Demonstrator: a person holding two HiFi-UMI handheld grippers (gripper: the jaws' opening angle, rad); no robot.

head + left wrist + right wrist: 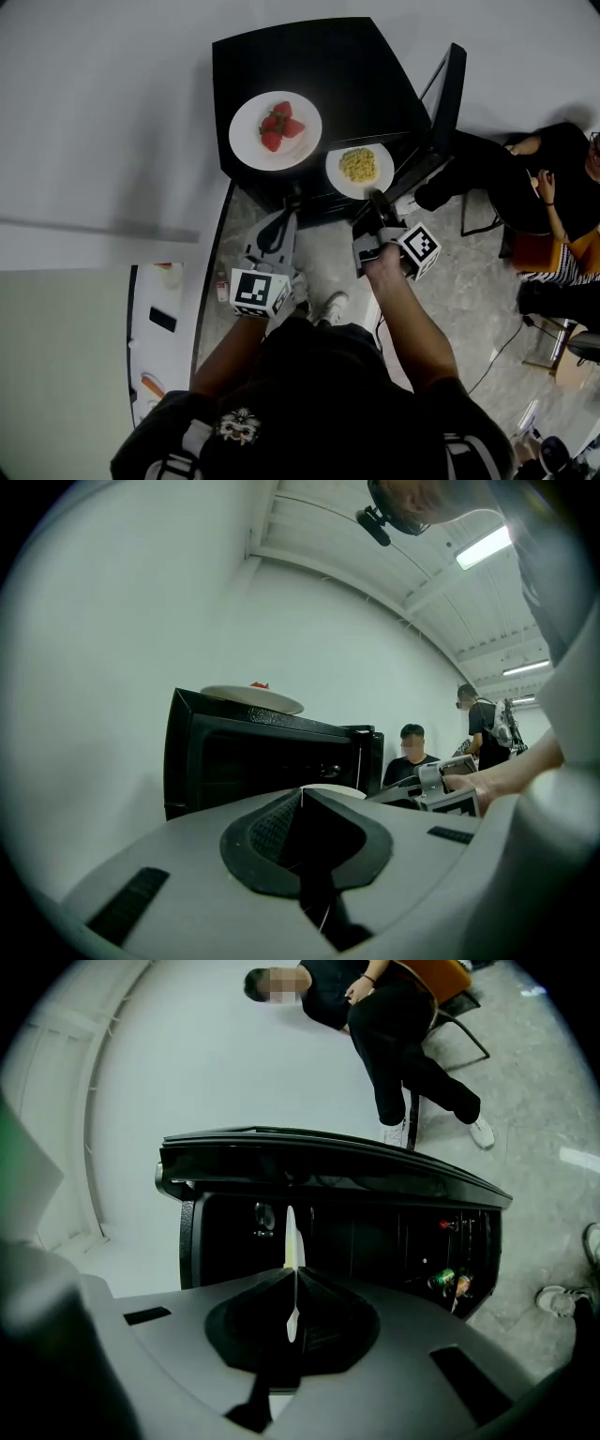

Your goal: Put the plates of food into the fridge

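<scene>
A white plate of yellow food [359,167] hangs level in front of the open black mini fridge [319,66], and my right gripper [378,199] is shut on its near rim. In the right gripper view the plate [292,1241] shows edge-on between the closed jaws of that gripper [293,1274], before the dark fridge interior [356,1237]. A second white plate with strawberries [275,129] rests on the fridge top, also visible as the strawberry plate [251,698]. My left gripper [274,236] is shut on nothing, low in front of the fridge [262,752].
The fridge door [442,103] stands open to the right, with cans [448,1281] in its shelf. A seated person [553,178] and a chair are at the right. A white counter [159,319] with small items runs along the left. A cable [497,352] lies on the floor.
</scene>
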